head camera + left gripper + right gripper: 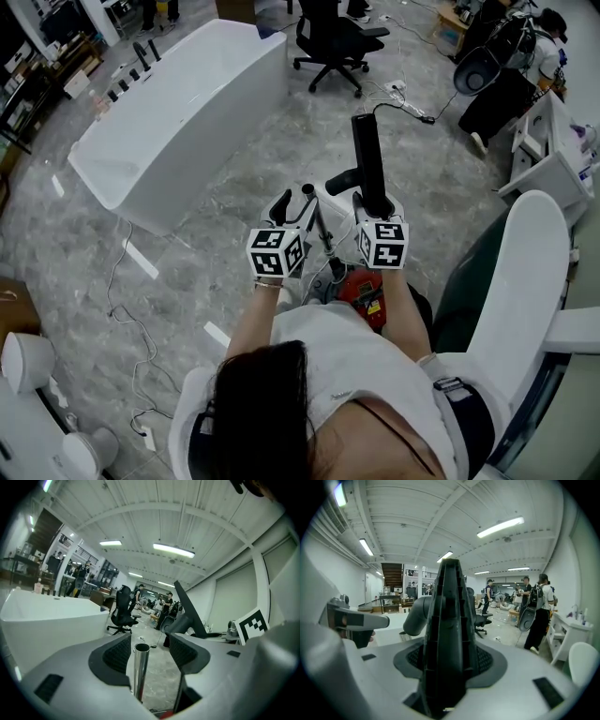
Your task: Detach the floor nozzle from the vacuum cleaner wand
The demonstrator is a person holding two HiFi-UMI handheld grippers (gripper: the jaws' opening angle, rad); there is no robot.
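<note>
Right gripper (377,208) (450,660): clenched on the floor nozzle (367,155), fingers (492,660) pressed against its two black faces. Held upright and edge-on, rising well above the marker cube. Ribbed black body filling the whole gap between the textured pads in the right gripper view. Curved grey-black neck projecting from its lower part toward the left gripper's side.

Left gripper (295,208) (150,651): released, fingers (117,653) spread wide. Chrome wand (323,234) (140,667) standing upright between them, open top end level with the pads. Set nearer the left-hand pad than the right-hand one. Apparently clear of both pads, though hard to confirm on the nearer side.

Floor nozzle off the wand: tube mouth bare and unplugged, nozzle neck just beside it, not touching in the head view.

Below the grippers: wand running down to the red vacuum cleaner body (364,291), close in front of the person and between the two forearms.

Surroundings: grey marbled floor (262,159). White bathtub (178,112) at upper left. Black office chair (333,37) beyond it, well apart from the grippers. Several people standing far back in the room, visible in both gripper views.
</note>
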